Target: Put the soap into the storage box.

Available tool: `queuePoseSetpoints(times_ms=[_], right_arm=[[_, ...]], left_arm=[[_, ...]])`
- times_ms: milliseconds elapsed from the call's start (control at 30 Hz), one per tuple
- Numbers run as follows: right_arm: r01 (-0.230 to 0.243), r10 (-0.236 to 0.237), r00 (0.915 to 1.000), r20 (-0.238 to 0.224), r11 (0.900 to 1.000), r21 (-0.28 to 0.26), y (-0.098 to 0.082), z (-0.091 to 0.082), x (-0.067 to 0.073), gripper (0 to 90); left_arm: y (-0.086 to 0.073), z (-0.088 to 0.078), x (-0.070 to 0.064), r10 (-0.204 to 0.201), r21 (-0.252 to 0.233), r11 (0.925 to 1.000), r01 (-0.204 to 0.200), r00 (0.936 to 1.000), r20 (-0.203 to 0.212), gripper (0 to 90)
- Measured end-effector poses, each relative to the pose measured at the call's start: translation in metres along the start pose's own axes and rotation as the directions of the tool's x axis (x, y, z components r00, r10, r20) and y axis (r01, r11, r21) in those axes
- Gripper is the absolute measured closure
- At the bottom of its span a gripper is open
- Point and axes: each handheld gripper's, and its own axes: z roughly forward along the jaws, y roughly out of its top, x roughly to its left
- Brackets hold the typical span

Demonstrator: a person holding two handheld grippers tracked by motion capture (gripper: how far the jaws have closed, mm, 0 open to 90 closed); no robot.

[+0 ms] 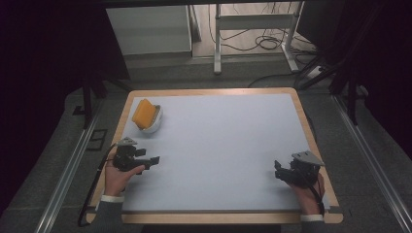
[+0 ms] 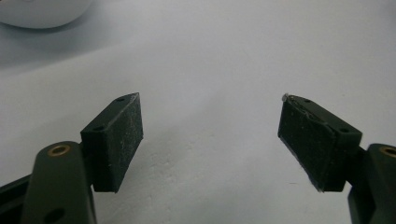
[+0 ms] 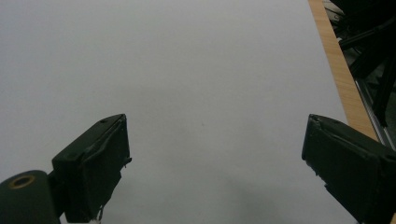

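A white bowl [image 1: 150, 122] stands at the far left of the table, with a yellow sponge [image 1: 144, 112] leaning in it. My left gripper [image 1: 149, 156] rests low near the table's left edge, in front of the bowl and apart from it. Its jaws are wide apart with nothing between them. In the left gripper view the left gripper [image 2: 210, 135] has bare mat between its pads, and the bowl's rim [image 2: 42, 11] shows at the top left. My right gripper [image 1: 277, 170] sits at the front right, open and empty. In the right gripper view the right gripper [image 3: 215, 163] faces plain mat.
A pale grey mat [image 1: 218, 141] covers the table, framed by a wooden border [image 1: 306, 121]. The border's right strip [image 3: 336, 65] runs close beside the right gripper. Beyond the table stand a white cabinet [image 1: 150, 29], a metal frame [image 1: 252, 24] and floor cables.
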Motion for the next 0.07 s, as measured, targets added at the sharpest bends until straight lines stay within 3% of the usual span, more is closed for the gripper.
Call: queuePoseSetpoints(times_ms=[67], right_arm=[[-0.005, 0.005, 1.0000, -0.001, 1.000, -0.008, 0.0007, -0.0009, 0.0010, 7.7]], left_arm=[[-0.0006, 0.0012, -0.0001, 0.003, 0.008, 1.0000, -0.003, 1.0000, -0.002, 21.8]])
